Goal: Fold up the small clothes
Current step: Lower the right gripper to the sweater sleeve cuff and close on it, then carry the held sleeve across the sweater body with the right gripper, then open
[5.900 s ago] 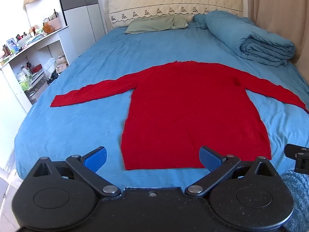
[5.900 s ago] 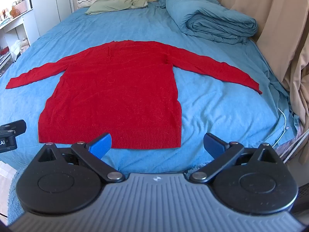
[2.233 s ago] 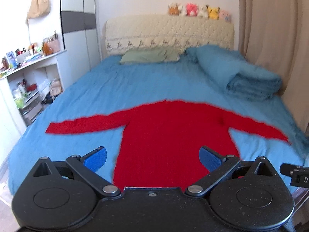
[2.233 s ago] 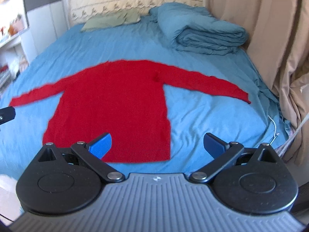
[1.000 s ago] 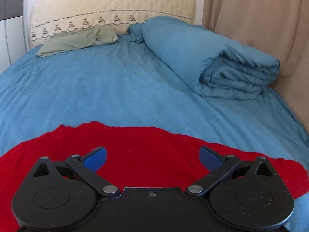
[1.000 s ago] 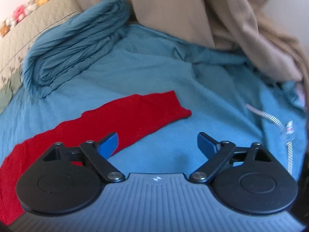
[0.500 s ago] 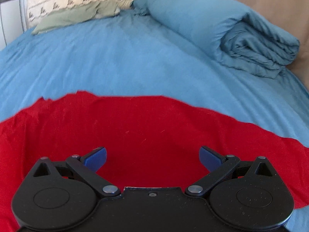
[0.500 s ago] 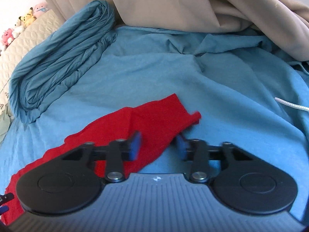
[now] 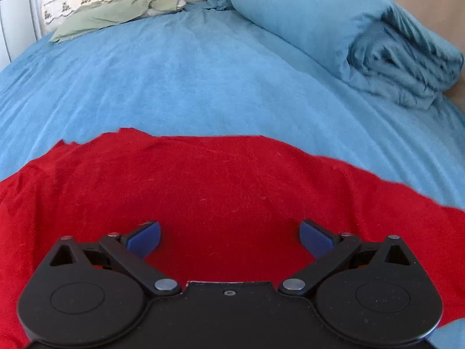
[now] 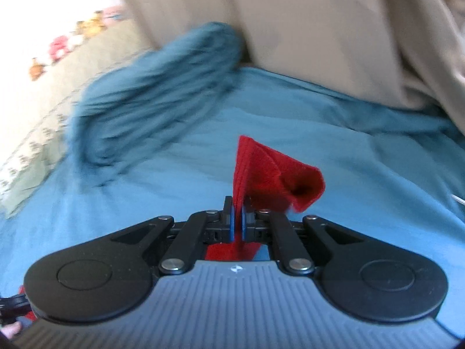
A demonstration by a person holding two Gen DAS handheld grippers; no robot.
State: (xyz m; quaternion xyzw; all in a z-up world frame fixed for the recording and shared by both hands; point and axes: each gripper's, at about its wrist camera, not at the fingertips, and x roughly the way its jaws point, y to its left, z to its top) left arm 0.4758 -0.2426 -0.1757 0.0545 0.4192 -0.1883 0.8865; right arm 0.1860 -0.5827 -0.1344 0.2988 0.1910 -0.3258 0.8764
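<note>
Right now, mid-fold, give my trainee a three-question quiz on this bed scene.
1. True or false: the right claw grips the red sweater's sleeve cuff.
2. The left claw is: A) shut on the red sweater, B) open over it, C) over the green pillow.
3. What lies rolled up by the beige curtain?

Key: 1 true. 2 B. 3 the blue duvet.

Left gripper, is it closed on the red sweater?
No, the left gripper is open above the red sweater, pinching no cloth.
</note>
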